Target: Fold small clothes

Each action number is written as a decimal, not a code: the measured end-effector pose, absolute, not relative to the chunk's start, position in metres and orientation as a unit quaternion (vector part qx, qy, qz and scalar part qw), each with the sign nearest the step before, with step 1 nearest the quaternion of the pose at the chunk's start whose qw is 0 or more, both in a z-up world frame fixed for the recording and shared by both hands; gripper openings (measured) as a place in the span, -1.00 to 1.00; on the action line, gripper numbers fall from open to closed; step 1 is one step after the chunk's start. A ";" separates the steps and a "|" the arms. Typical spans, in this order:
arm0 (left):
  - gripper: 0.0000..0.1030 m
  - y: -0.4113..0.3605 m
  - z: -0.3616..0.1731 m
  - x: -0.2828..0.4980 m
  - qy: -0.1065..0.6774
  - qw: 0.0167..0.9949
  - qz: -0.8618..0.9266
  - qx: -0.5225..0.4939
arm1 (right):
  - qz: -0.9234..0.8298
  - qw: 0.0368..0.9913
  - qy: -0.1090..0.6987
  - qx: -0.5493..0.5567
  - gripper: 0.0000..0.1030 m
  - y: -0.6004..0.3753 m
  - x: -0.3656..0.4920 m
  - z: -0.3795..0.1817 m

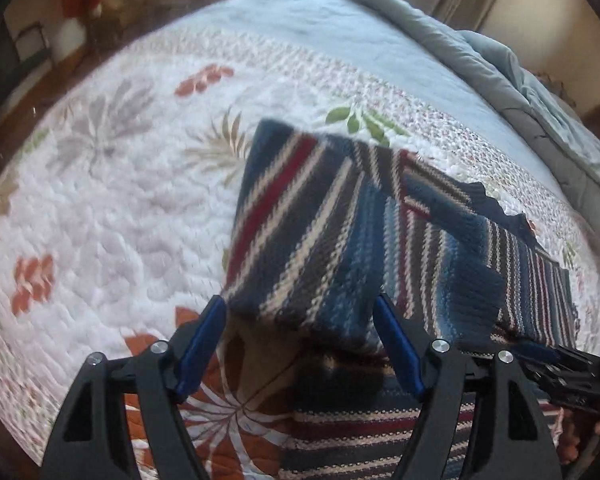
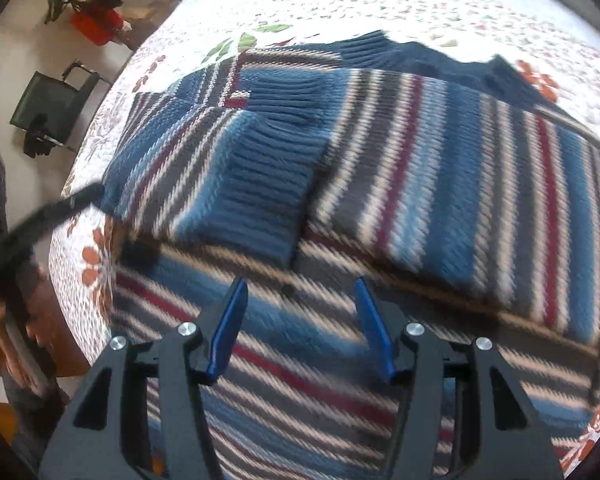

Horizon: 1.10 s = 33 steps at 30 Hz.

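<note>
While sweater (image 1: 340, 216) sags between spread left claw (image 1: 300, 320) pads.

Motion blur smears the blue, red and cream striped knitted sweater (image 2: 380, 152) at lower right of the right wrist view (its hem runs off the bottom edge). A person's hand (image 2: 4, 312) at far left is cut off.

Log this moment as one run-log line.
sweater sleeves folded in | on quilt | left gripper open | right gripper open, empty
</note>
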<state>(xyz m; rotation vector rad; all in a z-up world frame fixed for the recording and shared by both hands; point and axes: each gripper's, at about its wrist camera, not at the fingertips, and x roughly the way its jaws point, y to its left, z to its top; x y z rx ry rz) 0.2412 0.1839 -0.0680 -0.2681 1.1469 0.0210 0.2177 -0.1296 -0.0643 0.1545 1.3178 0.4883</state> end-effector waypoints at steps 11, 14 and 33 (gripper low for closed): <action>0.49 0.188 -0.067 0.239 0.535 0.834 0.018 -0.135 | 0.257 0.734 0.617 0.118 -0.91 -0.110 0.252 -0.084; 0.49 0.185 -0.063 0.238 0.529 0.838 0.020 -0.135 | 0.266 0.759 0.583 0.116 -0.91 -0.130 0.245 -0.057; 0.50 0.087 -0.076 0.262 0.542 0.840 -0.003 -0.030 | 0.086 0.815 0.559 0.125 -0.88 -0.347 0.259 -0.053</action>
